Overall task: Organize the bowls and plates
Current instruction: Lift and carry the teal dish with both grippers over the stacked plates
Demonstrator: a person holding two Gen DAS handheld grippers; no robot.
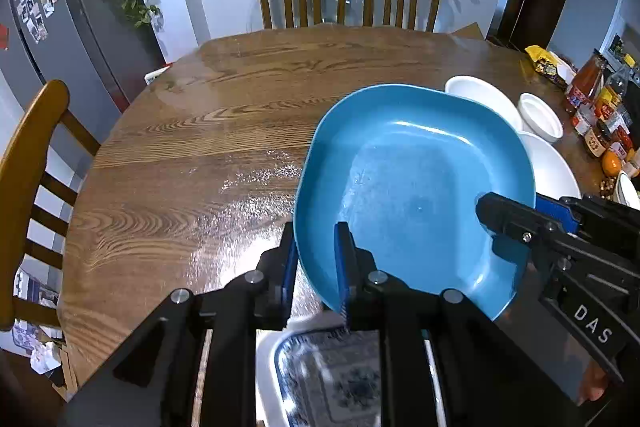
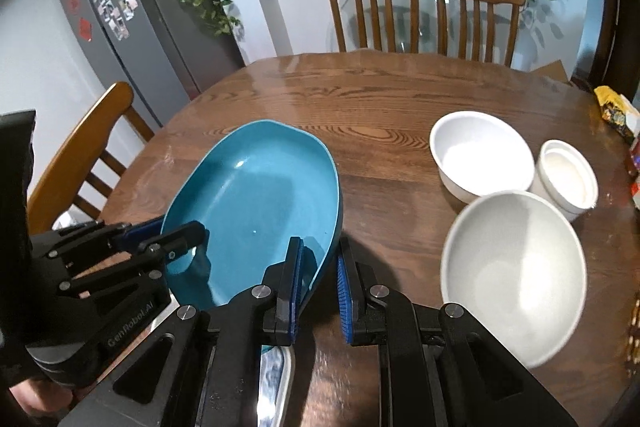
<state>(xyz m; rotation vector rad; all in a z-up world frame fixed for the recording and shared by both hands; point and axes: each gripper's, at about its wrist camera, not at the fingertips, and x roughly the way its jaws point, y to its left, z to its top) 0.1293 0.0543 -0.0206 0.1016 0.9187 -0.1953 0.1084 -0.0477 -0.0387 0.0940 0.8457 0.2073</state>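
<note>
gripping opposite rims, both grippers (image 1: 316,267) (image 2: 318,287) clamp a glossy, rounded-square blue plate (image 1: 416,187) above the grained wooden table (image 1: 200,147).

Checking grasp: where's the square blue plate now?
Square blue plate is held by both grippers over the wooden table, left of three white bowls.

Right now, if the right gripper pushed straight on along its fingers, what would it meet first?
The right gripper is already clamped on the rim of the blue plate, so the plate goes with it. Beyond that, the line seems to meet only bare wooden table, left of the white bowls, though depth is uncertain.
</note>
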